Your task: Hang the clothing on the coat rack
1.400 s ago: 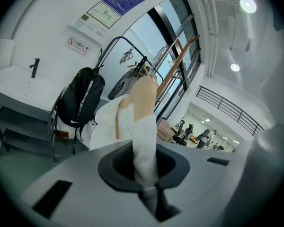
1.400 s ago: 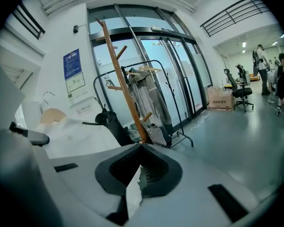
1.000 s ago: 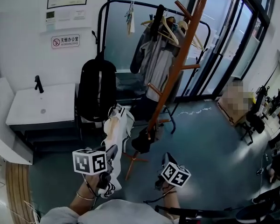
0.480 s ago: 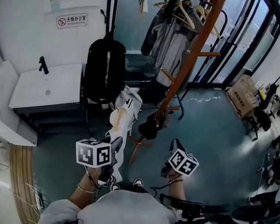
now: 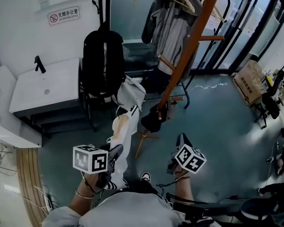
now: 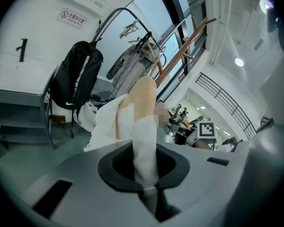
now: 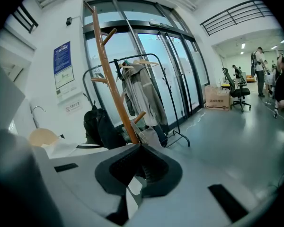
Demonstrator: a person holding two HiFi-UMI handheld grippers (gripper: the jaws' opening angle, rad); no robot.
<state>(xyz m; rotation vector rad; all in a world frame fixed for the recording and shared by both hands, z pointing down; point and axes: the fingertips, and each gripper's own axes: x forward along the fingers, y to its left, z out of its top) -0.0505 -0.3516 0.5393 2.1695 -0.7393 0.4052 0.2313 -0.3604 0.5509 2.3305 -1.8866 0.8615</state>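
left gripper (image 5: pixel 113 153) clamped on white garment (image 5: pixel 121 130) | right gripper (image 5: pixel 181 143) jaws together | coat rack (image 5: pixel 183 58) ahead

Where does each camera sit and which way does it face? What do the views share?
Head view: on the person's head, facing steeply down at the floor and wooden coat rack; shows forearms, left tool, right tool.
Left gripper view: on the left tool, facing along its jaws, shut on a white garment, toward the backpack; shows only those jaws.
Right gripper view: on the right tool, facing the coat rack and glass doors; shows its jaws.
Shared: all three see the coat rack, backpack and garment.
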